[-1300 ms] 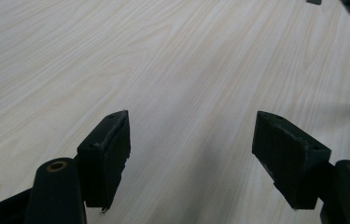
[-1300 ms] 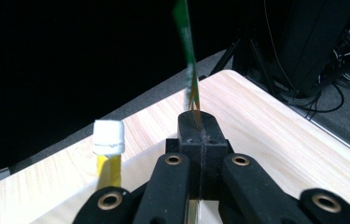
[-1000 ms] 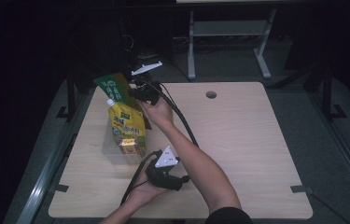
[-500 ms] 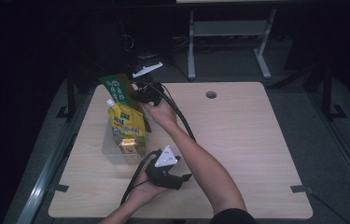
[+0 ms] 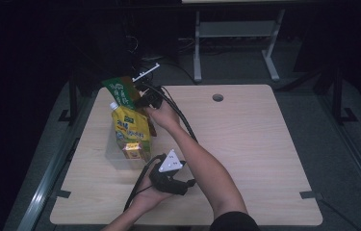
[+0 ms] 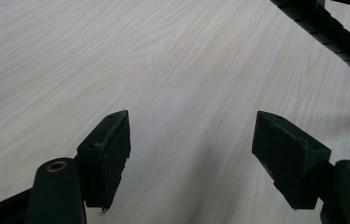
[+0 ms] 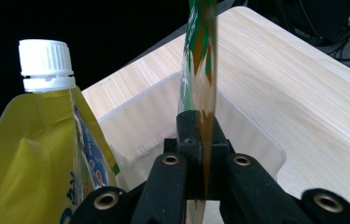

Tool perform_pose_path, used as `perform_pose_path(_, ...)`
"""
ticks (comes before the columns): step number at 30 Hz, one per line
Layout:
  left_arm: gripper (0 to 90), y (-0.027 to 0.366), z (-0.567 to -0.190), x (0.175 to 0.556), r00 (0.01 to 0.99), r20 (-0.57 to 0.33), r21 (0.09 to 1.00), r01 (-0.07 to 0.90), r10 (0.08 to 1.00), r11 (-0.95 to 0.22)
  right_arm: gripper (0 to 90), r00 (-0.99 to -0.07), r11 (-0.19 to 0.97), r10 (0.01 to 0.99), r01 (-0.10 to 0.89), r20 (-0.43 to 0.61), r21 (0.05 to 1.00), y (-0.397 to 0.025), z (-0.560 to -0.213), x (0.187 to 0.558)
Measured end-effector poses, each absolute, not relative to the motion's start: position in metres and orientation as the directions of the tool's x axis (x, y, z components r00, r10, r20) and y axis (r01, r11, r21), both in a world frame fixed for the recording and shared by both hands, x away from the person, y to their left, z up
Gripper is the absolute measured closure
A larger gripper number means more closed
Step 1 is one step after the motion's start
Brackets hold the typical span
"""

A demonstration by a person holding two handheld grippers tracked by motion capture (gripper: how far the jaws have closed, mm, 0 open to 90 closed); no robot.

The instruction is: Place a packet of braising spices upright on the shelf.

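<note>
Green and thin, the flat packet (image 7: pixel 199 79) is pinched edge-on in the clenched jaws of the right gripper (image 7: pixel 200 140), held above the clear plastic bin (image 7: pixel 252 135) near the tabletop's far-left corner. Compared with a second ago, the packet has risen and swung further toward the tabletop's far edge, which suggests it is being lifted out of the bin, or readied for re-placing. Inside the bin a yellow spouted pouch (image 5: pixel 129 126) with a white cap (image 7: pixel 45 64) stands upright, with a small box (image 5: pixel 135 151) at its foot. Resting by the near edge, the left gripper (image 6: pixel 191 149) has its jaws released over bare wood.
</note>
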State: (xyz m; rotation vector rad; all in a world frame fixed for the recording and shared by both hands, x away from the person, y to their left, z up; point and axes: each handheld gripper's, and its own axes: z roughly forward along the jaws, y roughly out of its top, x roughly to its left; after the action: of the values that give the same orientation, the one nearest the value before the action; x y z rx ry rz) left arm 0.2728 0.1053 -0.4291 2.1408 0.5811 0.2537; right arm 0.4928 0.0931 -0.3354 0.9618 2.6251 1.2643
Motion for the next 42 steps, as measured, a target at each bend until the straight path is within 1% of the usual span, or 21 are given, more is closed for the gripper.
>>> perform_pose_path(4, 27.6, 0.105, -0.43, 0.272, 0.869, -0.027, 0.803, 0.313, 0.494, -0.506, 89.5, -0.791, 0.433, 0.578, 0.504, 0.199, 0.747, 0.089, -0.333, 0.488)
perform_pose_path(9, 27.3, 0.104, -0.43, 0.272, 0.869, -0.028, 0.801, 0.315, 0.494, -0.509, 89.6, -0.791, 0.396, 0.587, 0.467, 0.173, 0.791, 0.088, -0.329, 0.479)
perform_pose_path(12, 27.3, 0.105, -0.43, 0.272, 0.869, -0.024, 0.801, 0.313, 0.494, -0.511, 89.6, -0.786, 0.346, 0.585, 0.467, 0.202, 0.814, 0.084, -0.328, 0.477)
perform_pose_path(16, 27.4, 0.105, -0.43, 0.272, 0.869, -0.026, 0.801, 0.314, 0.494, -0.51, 89.6, -0.79, 0.318, 0.578, 0.451, 0.207, 0.834, 0.083, -0.332, 0.475)
perform_pose_path(20, 27.4, 0.106, -0.43, 0.273, 0.871, -0.02, 0.797, 0.309, 0.49, -0.518, 89.6, -0.795, 0.342, 0.576, 0.448, 0.193, 0.826, 0.086, -0.342, 0.476)
perform_pose_path(26, 27.3, 0.106, -0.43, 0.273, 0.869, -0.025, 0.803, 0.312, 0.494, -0.508, 89.5, -0.796, 0.317, 0.564, 0.452, 0.217, 0.833, 0.083, -0.357, 0.476)
perform_pose_path(42, 27.4, 0.105, -0.431, 0.274, 0.869, -0.035, 0.799, 0.321, 0.493, -0.508, 89.3, -0.804, 0.359, 0.562, 0.448, 0.194, 0.818, 0.072, -0.368, 0.474)
